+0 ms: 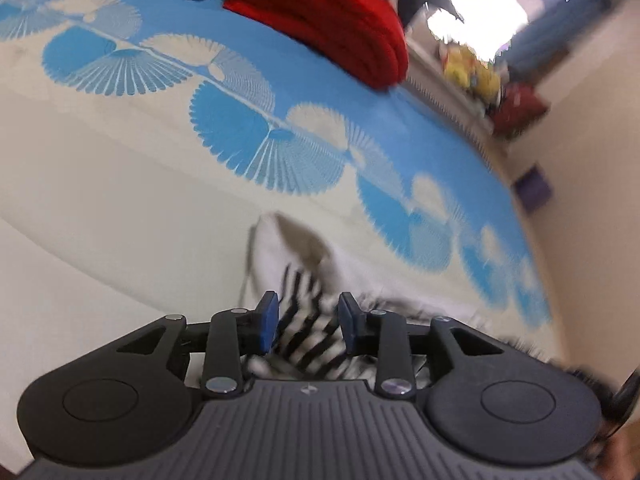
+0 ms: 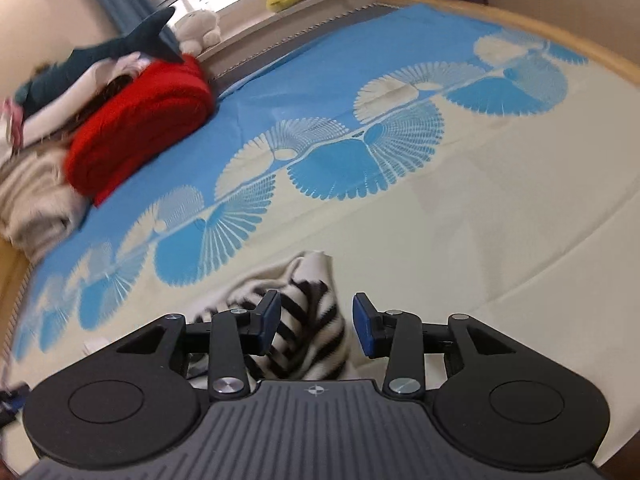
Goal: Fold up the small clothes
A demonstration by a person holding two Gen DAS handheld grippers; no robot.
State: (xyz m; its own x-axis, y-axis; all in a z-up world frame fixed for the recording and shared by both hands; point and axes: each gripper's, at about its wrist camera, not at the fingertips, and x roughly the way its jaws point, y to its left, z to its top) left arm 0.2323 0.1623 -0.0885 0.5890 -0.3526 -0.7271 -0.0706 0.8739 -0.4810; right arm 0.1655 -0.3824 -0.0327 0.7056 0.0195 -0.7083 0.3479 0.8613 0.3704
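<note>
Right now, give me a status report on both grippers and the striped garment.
Left gripper open, fingers straddling the black-and-white striped knit garment. Right gripper open over the same garment, which lies rumpled, unfolded. Nothing in the way; red folded blanket far off.

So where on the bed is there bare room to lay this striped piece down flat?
Free: the cream stretch of the bedsheet right of the striped garment, below the blue fan pattern. Also the plain blue band above it. Crowded: the far-left corner, with the red blanket and beige bedding.
</note>
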